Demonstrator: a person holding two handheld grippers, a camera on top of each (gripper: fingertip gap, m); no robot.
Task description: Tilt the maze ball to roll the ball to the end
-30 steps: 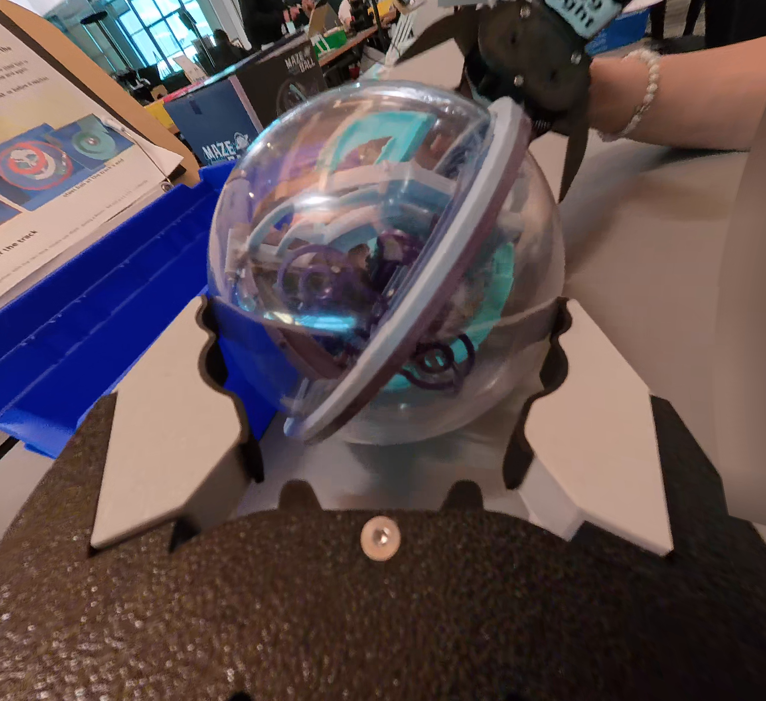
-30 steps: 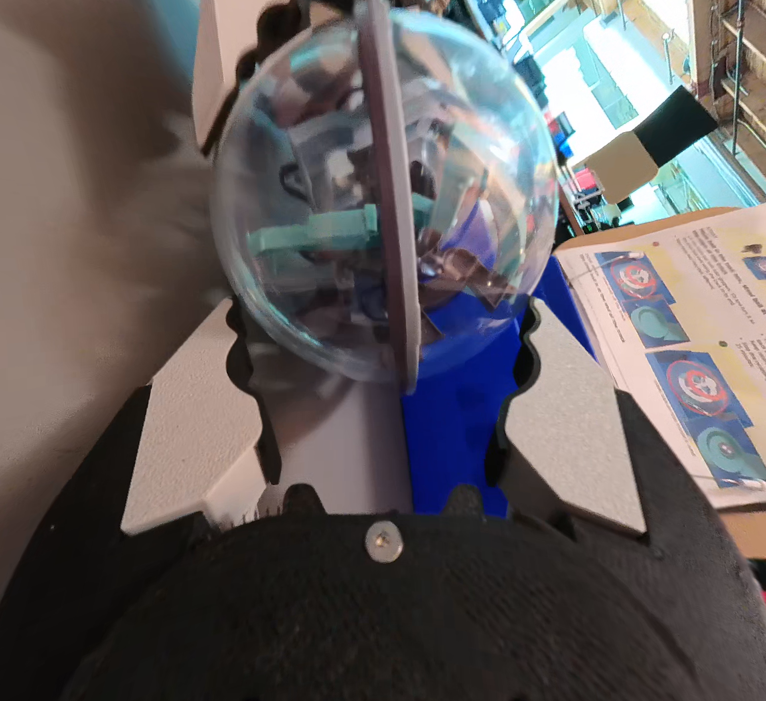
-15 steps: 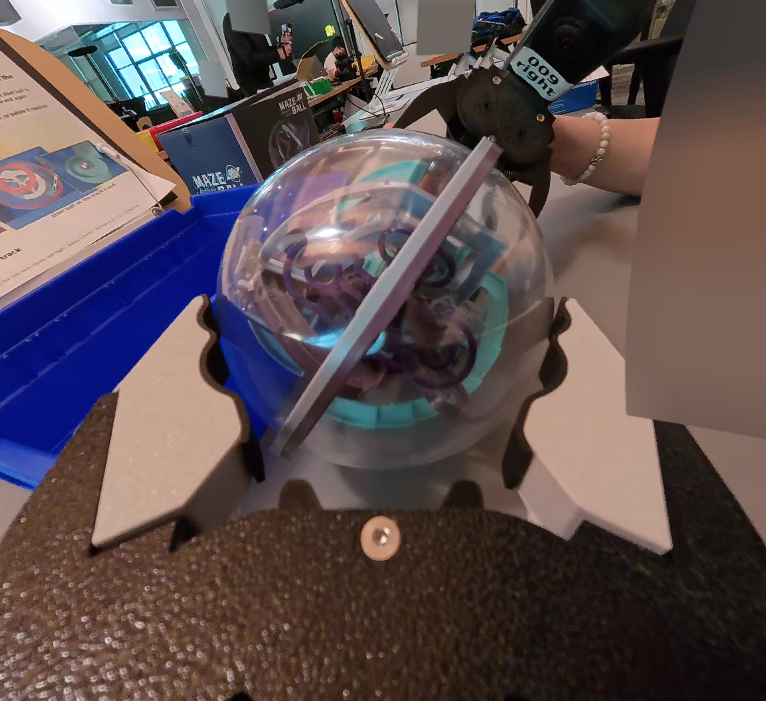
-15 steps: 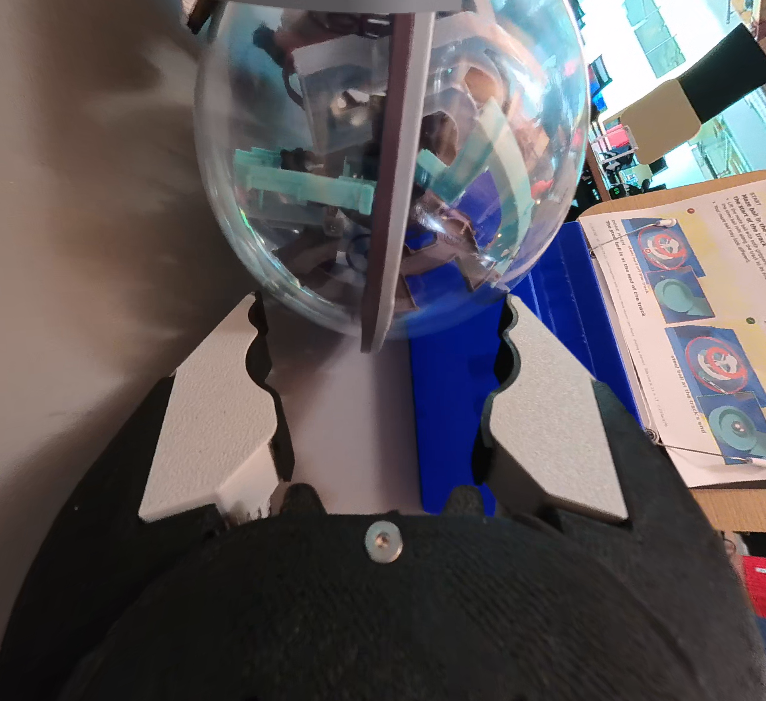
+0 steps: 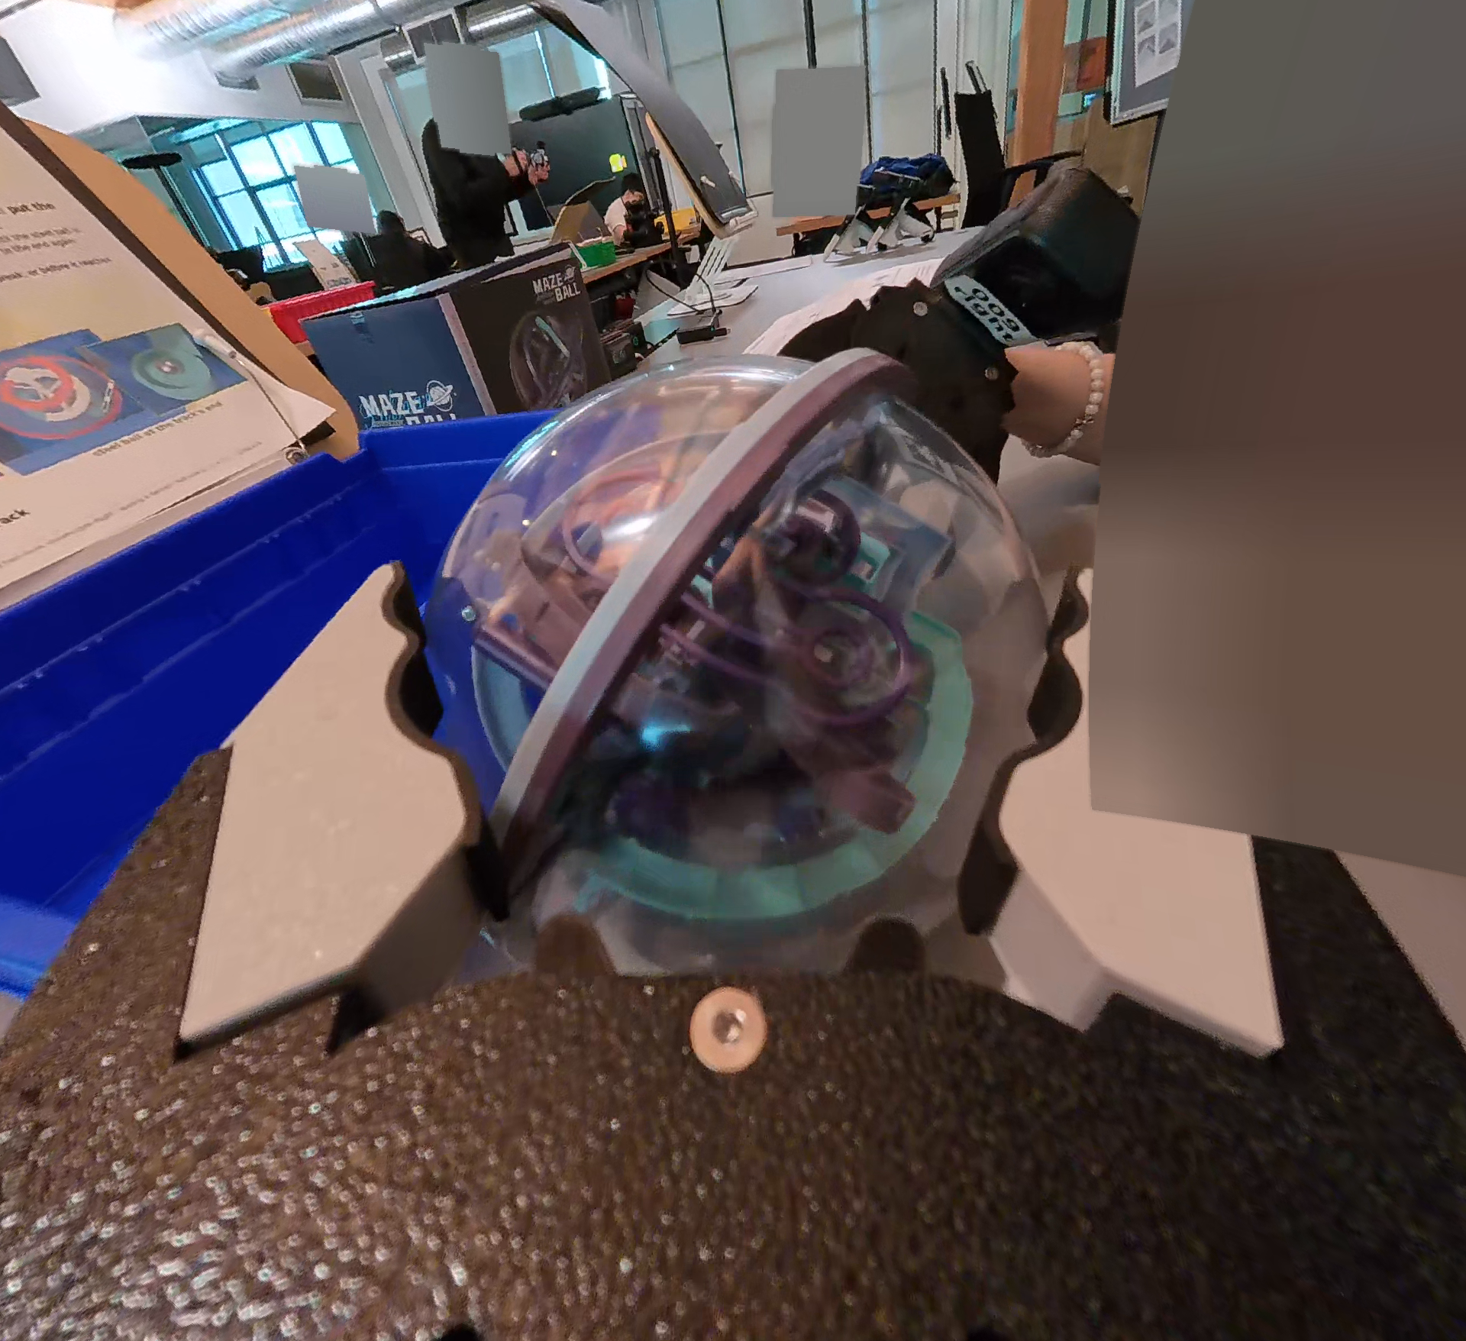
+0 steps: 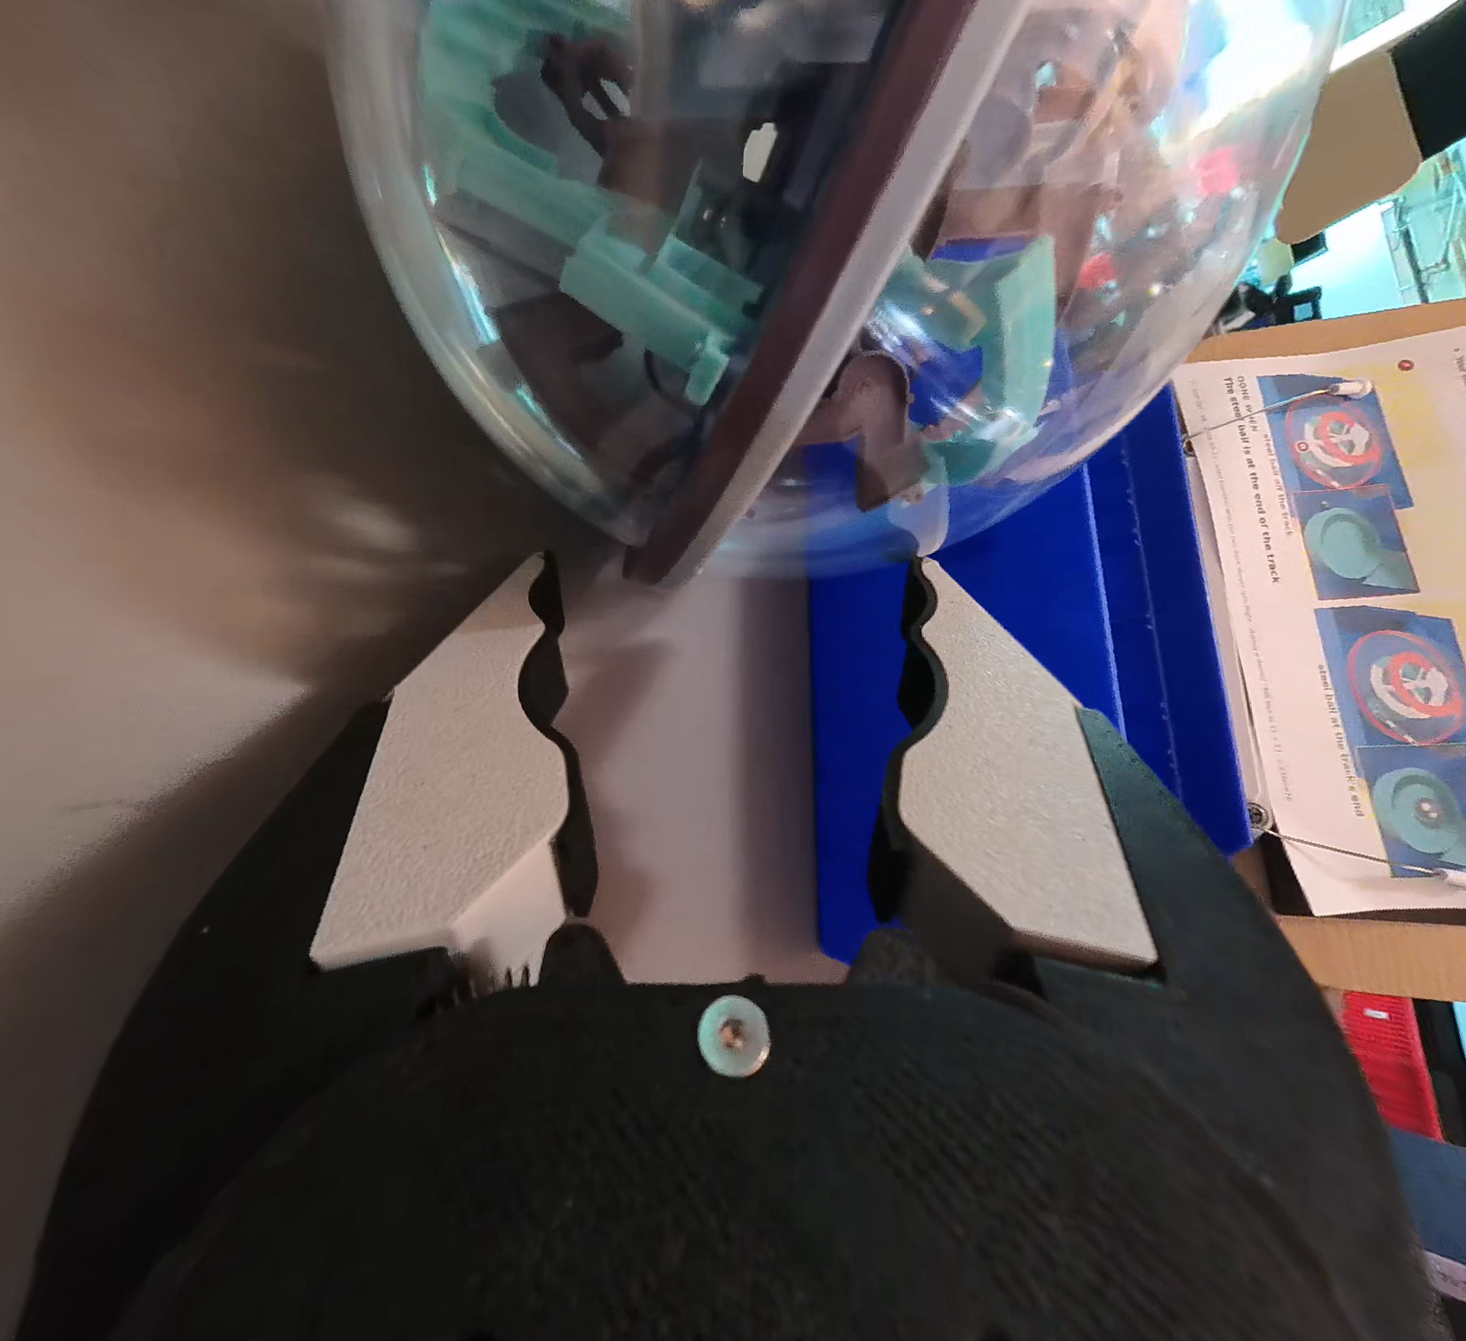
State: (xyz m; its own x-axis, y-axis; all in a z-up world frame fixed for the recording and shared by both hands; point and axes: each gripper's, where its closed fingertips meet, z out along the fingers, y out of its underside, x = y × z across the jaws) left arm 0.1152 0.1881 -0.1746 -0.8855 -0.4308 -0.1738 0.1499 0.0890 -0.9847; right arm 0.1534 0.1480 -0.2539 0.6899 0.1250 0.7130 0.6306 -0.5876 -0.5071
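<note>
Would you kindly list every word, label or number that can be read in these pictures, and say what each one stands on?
I do not copy out writing; these things bear it:
Dark box behind the blue bin: printed lettering.
Instruction sheet at left: printed lines, mostly small.
Pale label on the right gripper: short print.
Wall posters: too small to read.
Maze ball: no writing seen.

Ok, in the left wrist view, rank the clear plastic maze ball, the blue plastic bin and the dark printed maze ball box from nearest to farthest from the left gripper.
1. The clear plastic maze ball, held between the fingers of the left gripper.
2. The blue plastic bin, just left of the gripper.
3. The dark printed maze ball box, behind the bin, upper left.
</note>
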